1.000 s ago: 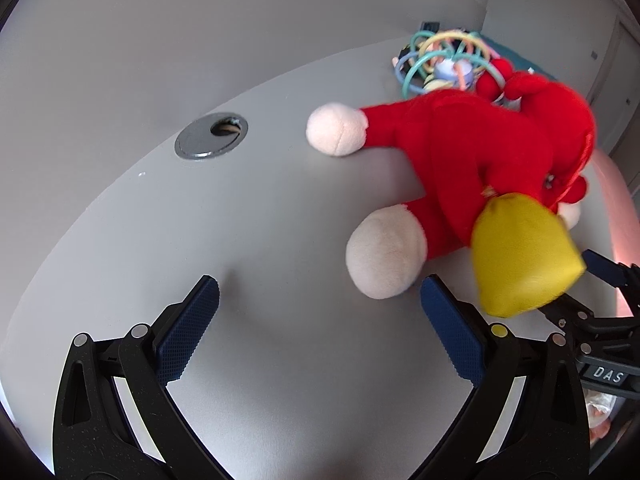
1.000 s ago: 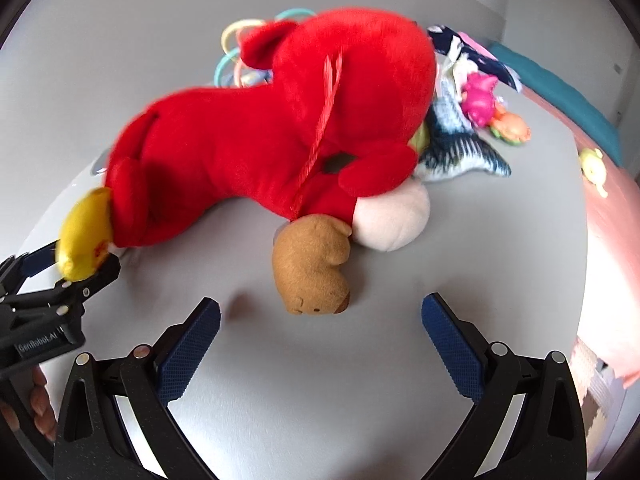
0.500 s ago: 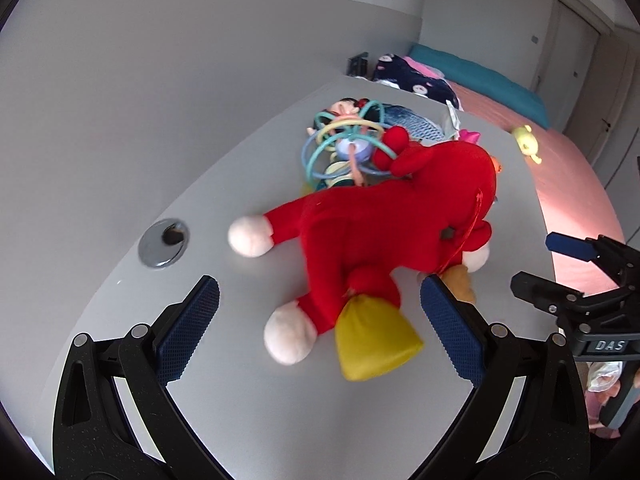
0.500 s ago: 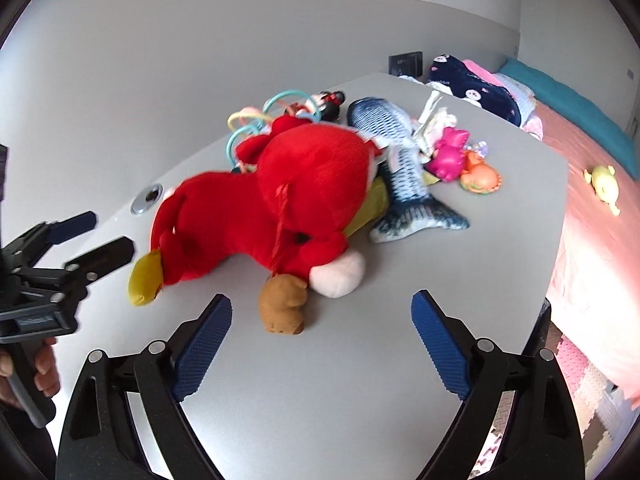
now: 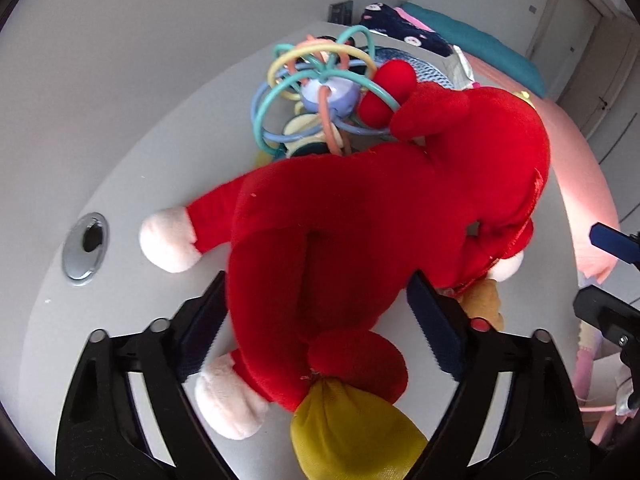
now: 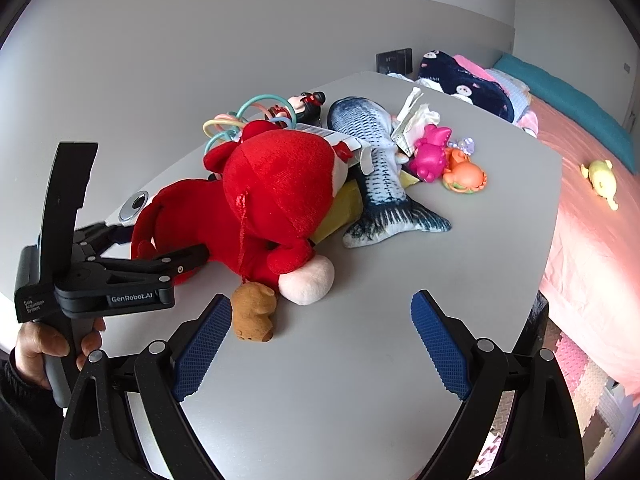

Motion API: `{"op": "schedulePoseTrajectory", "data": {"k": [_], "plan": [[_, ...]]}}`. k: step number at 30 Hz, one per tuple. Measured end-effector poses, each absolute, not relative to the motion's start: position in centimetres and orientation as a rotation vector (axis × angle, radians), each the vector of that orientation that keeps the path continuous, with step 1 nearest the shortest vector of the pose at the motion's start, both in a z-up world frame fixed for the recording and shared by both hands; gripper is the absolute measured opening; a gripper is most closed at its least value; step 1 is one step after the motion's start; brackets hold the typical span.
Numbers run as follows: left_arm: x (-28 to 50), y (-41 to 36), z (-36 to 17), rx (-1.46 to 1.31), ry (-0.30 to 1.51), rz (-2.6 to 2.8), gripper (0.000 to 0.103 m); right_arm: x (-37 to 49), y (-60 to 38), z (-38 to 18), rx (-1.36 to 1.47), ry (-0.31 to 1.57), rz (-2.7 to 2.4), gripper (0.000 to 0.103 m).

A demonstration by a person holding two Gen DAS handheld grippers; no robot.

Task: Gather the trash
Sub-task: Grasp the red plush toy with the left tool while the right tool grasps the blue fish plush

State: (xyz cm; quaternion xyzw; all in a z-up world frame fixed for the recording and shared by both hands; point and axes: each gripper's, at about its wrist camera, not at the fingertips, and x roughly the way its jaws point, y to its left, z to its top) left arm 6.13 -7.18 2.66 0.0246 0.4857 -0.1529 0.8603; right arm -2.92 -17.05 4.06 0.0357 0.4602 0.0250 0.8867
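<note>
Left gripper (image 5: 316, 316) straddles the lower body of the red plush toy (image 5: 360, 220), jaws closing with the plush between them; left pad looks to be at the fabric, right pad just beside it, firm contact can't be confirmed. The plush lies on its side on the grey tabletop (image 6: 360, 380), toward the left edge, near the round metal cable grommet (image 5: 85, 246). Its yellow tail tip (image 5: 352, 432) sits at the bottom of the left wrist view, white feet (image 5: 170, 240) stick out left. A small brown bear (image 6: 254, 312) lies against the plush's cream hand (image 6: 308, 280). Right gripper (image 6: 322, 346) hangs above bare tabletop in front of the plush, jaws wide, nothing between them. A person's hand (image 6: 44, 344) holds the left gripper's handle, seen at the left of the right wrist view. Behind the plush's head: a ring rattle ball (image 5: 320, 84) of pastel loops, touching the plush's ear. Further toward the far edge: a blue fish plush (image 6: 376, 160), crumpled paper (image 6: 412, 120), a pink toy (image 6: 430, 152) and an orange crab toy (image 6: 466, 174) just beside each other. Beyond the right edge is a pink bed (image 6: 592, 248) with a yellow toy (image 6: 602, 178) on it.
</note>
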Motion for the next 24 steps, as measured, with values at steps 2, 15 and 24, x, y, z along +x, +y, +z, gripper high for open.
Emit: {"op": "schedulePoseTrajectory", "data": {"k": [2, 15, 24], "plan": [[6.0, -7.1, 2.3, 0.042, 1.019, -0.322, 0.078, -2.8, -17.1, 3.9, 0.083, 0.962, 0.057, 0.092], [2.0, -4.2, 5.0, -0.109, 0.786, -0.337, 0.052, -1.9, -17.6, 2.8, 0.105, 0.997, 0.076, 0.078], [-1.1, -0.2, 11.2, -0.170, 0.631, -0.321, 0.051, 1.9, -18.9, 3.4, 0.089, 0.994, 0.034, 0.068]]}}
